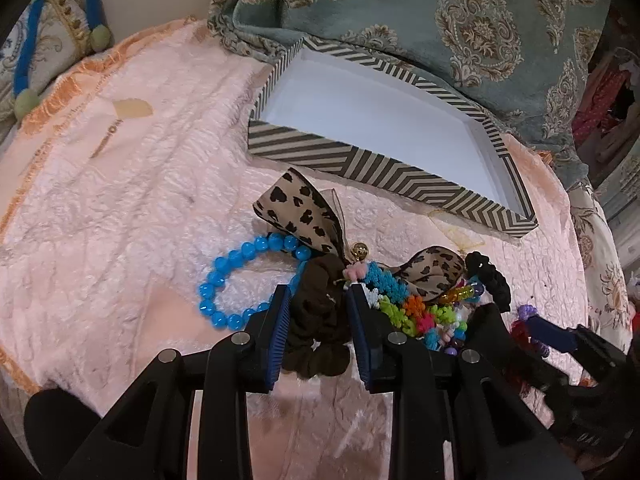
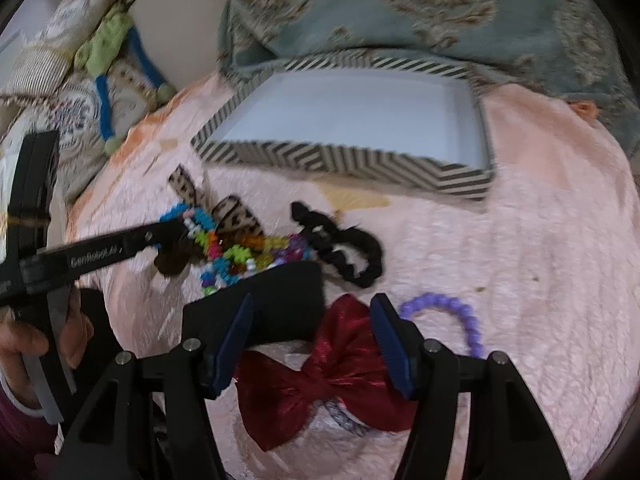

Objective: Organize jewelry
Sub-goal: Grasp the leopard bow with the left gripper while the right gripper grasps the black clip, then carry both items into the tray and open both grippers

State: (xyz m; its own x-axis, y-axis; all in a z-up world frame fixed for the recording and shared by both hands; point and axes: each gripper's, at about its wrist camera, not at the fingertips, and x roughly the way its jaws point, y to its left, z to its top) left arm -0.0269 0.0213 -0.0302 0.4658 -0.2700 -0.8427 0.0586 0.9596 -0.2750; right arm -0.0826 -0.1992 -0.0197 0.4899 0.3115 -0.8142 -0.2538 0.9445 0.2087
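Observation:
A striped box [image 1: 352, 164] with a white empty inside lies on the pink cloth; it also shows in the right wrist view [image 2: 332, 156]. My left gripper [image 1: 318, 300] is closed around a brown scrunchie [image 1: 316, 316] with a leopard bow [image 1: 300, 210] and gold bead. A blue bead bracelet [image 1: 236, 280] lies to its left, colourful fuzzy bands [image 1: 408, 304] and a black scrunchie [image 1: 490, 276] to its right. My right gripper [image 2: 312, 314] is open over a red bow [image 2: 332, 372]. A purple bead bracelet [image 2: 452, 312] lies beside its right finger.
A teal patterned blanket [image 1: 440, 20] is bunched behind the box. A pillow and a blue and green cord [image 1: 24, 60] lie at the far left. The pink cloth [image 1: 120, 208] covers the surface. The left gripper shows in the right wrist view [image 2: 172, 232].

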